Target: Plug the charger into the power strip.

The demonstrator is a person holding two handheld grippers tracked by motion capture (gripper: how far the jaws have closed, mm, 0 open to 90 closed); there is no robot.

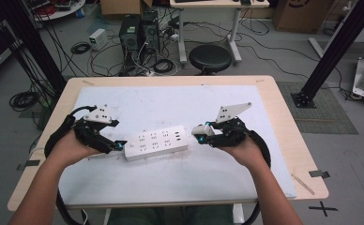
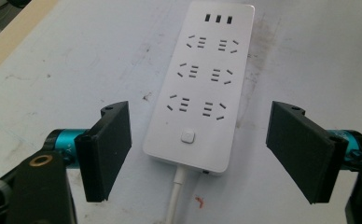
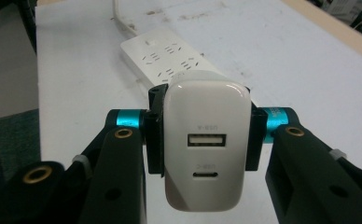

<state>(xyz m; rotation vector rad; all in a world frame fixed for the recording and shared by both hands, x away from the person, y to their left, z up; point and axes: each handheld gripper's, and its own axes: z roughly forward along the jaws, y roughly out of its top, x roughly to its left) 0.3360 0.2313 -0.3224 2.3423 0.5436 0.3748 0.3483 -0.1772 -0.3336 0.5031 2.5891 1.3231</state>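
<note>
Desk [image 1: 283, 122]: light wood top with a white mat [image 1: 170, 178] over most of it; mat is scuffed and stained in places. White power strip [image 1: 156, 142] lies flat near the middle of the mat, long axis roughly side to side in the high view, sockets facing up. It sits between the two tongs. Left tongs [image 1: 120, 145] are at the strip's left end, tips just beside it; in the left gripper view the jaws are spread wide, one on each side of the strip's near end, not touching it, with the strip's round button [image 2: 188, 136] and its white cord [image 2: 175, 196] lying in the gap. Three small slots sit at the strip's far end in that view. Right tongs [image 1: 200, 137] are just off the strip's right end, pinching a white charger block [image 3: 206, 144]; jaws press on its two side faces. In the right gripper view the block's face with two ports, one rectangular above one oval, points at the camera, and the strip lies on the mat just beyond the block. Both forearms enter from the bottom edge of the high view, hands wrapped around the tool bodies, left hand [image 1: 70, 149] and right hand [image 1: 246, 152] angled inward toward the strip. Grey triangular plate on top of each tool.
</note>
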